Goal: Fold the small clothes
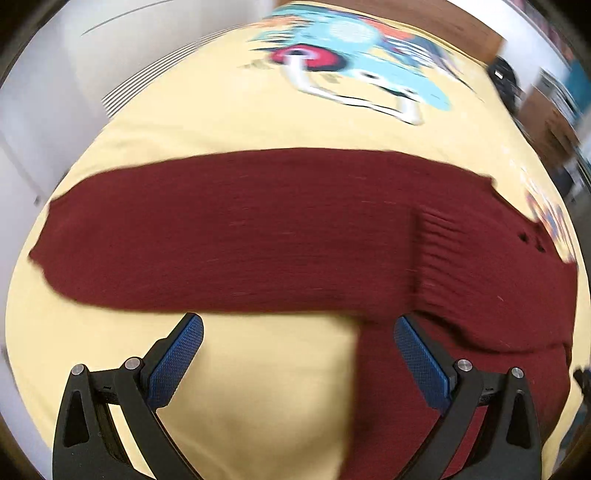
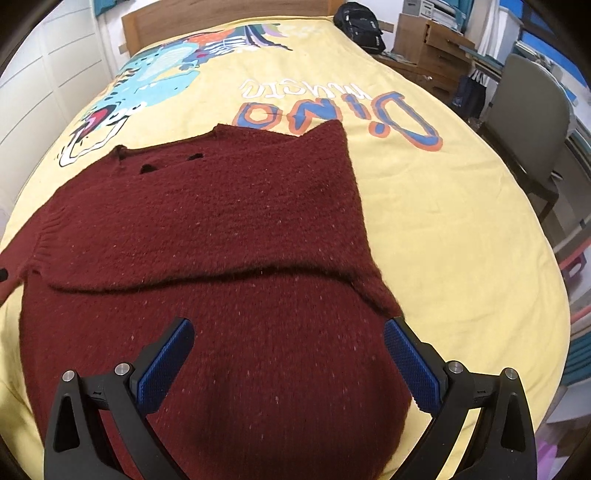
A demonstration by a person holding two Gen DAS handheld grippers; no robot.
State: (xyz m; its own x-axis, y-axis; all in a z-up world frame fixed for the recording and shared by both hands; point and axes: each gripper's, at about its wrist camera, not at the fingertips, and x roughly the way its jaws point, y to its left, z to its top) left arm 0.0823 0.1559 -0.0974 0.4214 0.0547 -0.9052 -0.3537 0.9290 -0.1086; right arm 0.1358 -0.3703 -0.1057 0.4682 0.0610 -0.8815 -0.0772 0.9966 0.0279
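Dark red knitted sweater (image 2: 221, 229) lies flat on the bed, on a yellow bedspread (image 2: 443, 229) printed with a cartoon dinosaur (image 2: 147, 85) and the word "Dino". One sleeve (image 1: 221, 232) is stretched out sideways across the bedspread in the left wrist view; its ribbed cuff band (image 1: 443, 258) sits where it meets the rest of the garment. That view is motion-blurred, so fine detail is unclear.

In the right wrist view, a fold line crosses the sweater's body, with an upper layer lying over the lower part. A few small holes (image 2: 151, 168) show near the neckline edge.

Left tool (image 1: 295, 332): fingers spread wide, blue pads (image 1: 181, 362) facing each other, nothing between them. It hangs above the bedspread just below the sleeve; the right-hand finger overlaps the sweater's edge in the picture, contact cannot be told.

Right tool (image 2: 288, 336): fingers likewise spread wide, nothing pinched, positioned over the lower body of the sweater.

Around the bed: wooden headboard (image 2: 221, 14), a black backpack (image 2: 360, 26) at the far corner, a wooden cabinet (image 2: 428, 48) and a grey chair (image 2: 532, 110) on the right side.
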